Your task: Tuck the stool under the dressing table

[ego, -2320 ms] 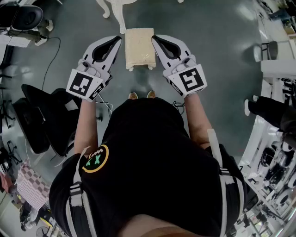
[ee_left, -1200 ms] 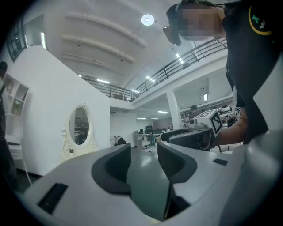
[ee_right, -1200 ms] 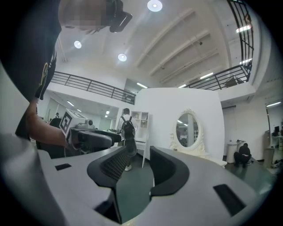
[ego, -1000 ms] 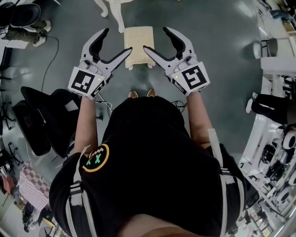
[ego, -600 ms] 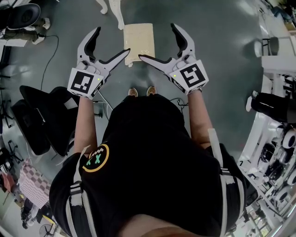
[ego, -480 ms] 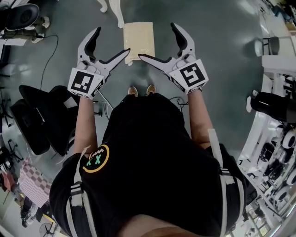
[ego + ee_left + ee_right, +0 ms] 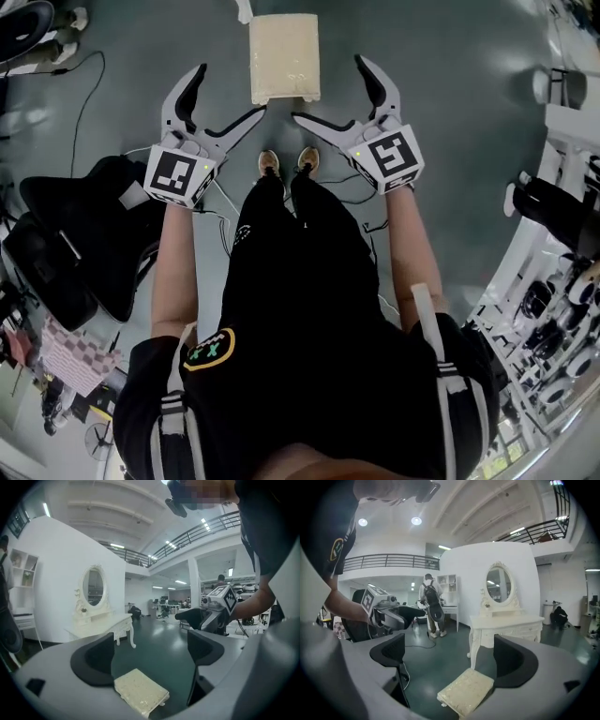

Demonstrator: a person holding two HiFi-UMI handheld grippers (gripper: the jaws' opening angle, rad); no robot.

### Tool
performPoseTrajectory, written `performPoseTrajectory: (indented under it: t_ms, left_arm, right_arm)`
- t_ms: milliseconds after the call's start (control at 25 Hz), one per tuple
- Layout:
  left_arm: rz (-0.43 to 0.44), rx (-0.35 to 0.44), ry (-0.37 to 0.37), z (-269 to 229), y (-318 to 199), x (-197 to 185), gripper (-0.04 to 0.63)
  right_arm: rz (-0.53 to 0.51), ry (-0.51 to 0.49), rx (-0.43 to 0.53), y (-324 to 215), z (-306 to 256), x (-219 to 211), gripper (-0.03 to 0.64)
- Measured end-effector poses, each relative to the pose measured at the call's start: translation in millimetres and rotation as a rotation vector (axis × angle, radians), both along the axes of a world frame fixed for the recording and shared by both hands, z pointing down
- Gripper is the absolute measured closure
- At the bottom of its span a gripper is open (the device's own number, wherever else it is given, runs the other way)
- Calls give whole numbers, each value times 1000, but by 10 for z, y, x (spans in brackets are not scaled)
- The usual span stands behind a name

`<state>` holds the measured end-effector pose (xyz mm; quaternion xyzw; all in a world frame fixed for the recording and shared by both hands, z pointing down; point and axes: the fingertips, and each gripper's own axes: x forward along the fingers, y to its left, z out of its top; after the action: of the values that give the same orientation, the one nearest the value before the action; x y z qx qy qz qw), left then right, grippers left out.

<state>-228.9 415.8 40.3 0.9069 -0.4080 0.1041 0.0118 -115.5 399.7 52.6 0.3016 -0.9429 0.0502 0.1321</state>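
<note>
The cream cushioned stool [image 7: 284, 58] stands on the dark floor just ahead of the person's shoes [image 7: 286, 161], out in front of the white dressing table [image 7: 101, 620]. My left gripper [image 7: 230, 94] hangs to the stool's left and my right gripper [image 7: 328, 91] to its right, both short of its near edge and above it. Both stand wide open with nothing between the jaws. In the left gripper view the stool [image 7: 140, 693] lies low between the open jaws. The right gripper view shows the stool [image 7: 466, 691] before the table's leg [image 7: 474, 646].
Black office chairs [image 7: 56, 234] and floor cables [image 7: 94, 84] crowd the left side. White racks and gear [image 7: 562, 122] line the right. A person with a backpack [image 7: 431, 606] stands far behind the table, by a white desk.
Both grippers went from shut to wide open, then sank toward the floor beside the stool. The head has tipped forward, so the stool sits higher in the view.
</note>
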Motion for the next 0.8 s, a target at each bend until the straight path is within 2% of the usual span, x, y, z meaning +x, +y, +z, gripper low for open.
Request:
performPoseTrajectory:
  t_ms: [240,400,520,680,800]
  left_arm:
    - [-31,-175,-27,1604,-125,-120,114]
    - [-24,-289,-35,3179,-443,-201,114]
    - [-27,-344,-43,4308,-595,-225,114]
    - [-52,-378,-58,5190,-569,-261,114]
    - [-108,-411,-60,5786,-595,-395,114]
  right_arm:
    - [35,87,-142,-202,1643,41,18]
    - [57,144,-234,-571,3226,-47,18]
    - [78,178,-280,-760,4374,-54,18]
    - [103,220,-319,-733,5289,29,18]
    - [127,267,-341,-729,5910,122,20]
